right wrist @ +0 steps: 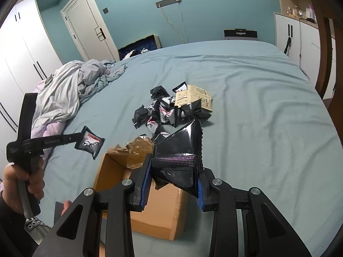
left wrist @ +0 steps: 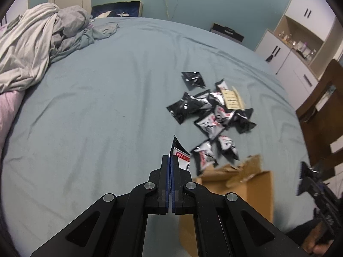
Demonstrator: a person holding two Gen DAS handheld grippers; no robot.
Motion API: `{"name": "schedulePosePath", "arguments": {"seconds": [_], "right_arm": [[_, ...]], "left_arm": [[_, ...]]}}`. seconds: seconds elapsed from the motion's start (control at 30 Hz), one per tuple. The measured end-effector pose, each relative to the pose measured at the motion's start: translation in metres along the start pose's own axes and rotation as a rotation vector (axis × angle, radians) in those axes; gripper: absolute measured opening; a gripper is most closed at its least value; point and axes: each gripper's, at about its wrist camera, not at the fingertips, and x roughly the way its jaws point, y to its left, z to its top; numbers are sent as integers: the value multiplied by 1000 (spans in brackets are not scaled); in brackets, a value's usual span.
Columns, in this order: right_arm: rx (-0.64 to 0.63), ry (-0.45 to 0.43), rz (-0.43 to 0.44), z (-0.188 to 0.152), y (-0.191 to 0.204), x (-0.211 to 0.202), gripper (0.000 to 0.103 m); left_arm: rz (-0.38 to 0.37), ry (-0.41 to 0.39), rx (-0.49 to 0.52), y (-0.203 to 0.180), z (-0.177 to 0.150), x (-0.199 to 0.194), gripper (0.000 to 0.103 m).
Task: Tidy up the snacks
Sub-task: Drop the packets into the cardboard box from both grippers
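Cardboard box [right wrist: 137, 203]: open, near edge of the bed, just in front of the right tool; inside floor looks bare where visible, part hidden by the tools, so few or no packets stowed yet as far as I can tell.
Left tool [right wrist: 79, 138]: far left in the right wrist view, held by a hand [right wrist: 23, 184]; jaws fully closed, pinching one corner of a black-and-white snack packet [right wrist: 90, 142] that hangs clear above the bed [right wrist: 246, 107], left of the box.
Left tool, own view: packet edge [left wrist: 180, 154] pokes out past the closed fingertips [left wrist: 170, 160]; grip is thin, on the seam only.
Torn box flap [right wrist: 133, 150]: crumpled brown tape and card at the far rim of the box, between box and pile.
Snack pile [right wrist: 169, 111]: loose heap of black packets mid-bed, beyond the box; about a dozen, overlapping, exact count unclear.
Beige card pack [right wrist: 193, 98]: sits on the far right of the pile, touching packets.
Right tool [right wrist: 174, 171]: partly open jaws clamped on a larger black foil packet [right wrist: 182, 145], pads pressing both sides; packet is above the right part of the box.
Bedding heap [right wrist: 75, 85]: far left, well apart from the snacks, not part of the job.
Progress: early, my judgement; two packets in hand, neither released into the box, most of the pile untouched.
Left to do: drop both held packets in the box, then clear the heap and the beige pack.
Risk: corner grip on the left may slip.
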Motion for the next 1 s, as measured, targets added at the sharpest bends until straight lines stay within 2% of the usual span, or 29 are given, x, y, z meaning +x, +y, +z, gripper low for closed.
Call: {"name": "schedulePosePath", "arguments": {"seconds": [0.13, 0.27, 0.33, 0.43, 0.47, 0.53, 0.57, 0.63, 0.7, 0.8, 0.87, 1.0], "right_arm": [[-14, 26, 10, -2, 2, 6, 32], [-34, 53, 9, -1, 6, 15, 33], [-41, 69, 6, 0, 7, 20, 33], [-48, 87, 6, 2, 10, 26, 32], [-53, 91, 5, 2, 12, 28, 33], [-67, 97, 0, 2, 15, 30, 33], [-74, 99, 0, 2, 17, 31, 33], [-83, 106, 2, 1, 19, 33, 33], [-94, 120, 2, 1, 22, 37, 33], [-108, 138, 6, -1, 26, 42, 33], [-118, 152, 18, -1, 30, 46, 33], [-162, 184, 36, -3, 44, 56, 35]], "left_arm": [[-65, -42, 31, -14, -10, -24, 0], [-122, -32, 153, -46, -29, -33, 0], [-123, -2, 211, -62, -39, -26, 1], [-67, 33, 287, -82, -49, -7, 2], [-40, 45, 304, -86, -51, 1, 7], [-14, 77, 327, -92, -54, 12, 26], [0, 75, 334, -94, -55, 14, 48], [27, 51, 340, -94, -55, 11, 76], [56, 14, 342, -93, -53, 5, 81], [119, -14, 326, -85, -48, 1, 83], [170, -18, 311, -79, -45, 3, 83], [212, 2, 271, -65, -40, 9, 83]]}}
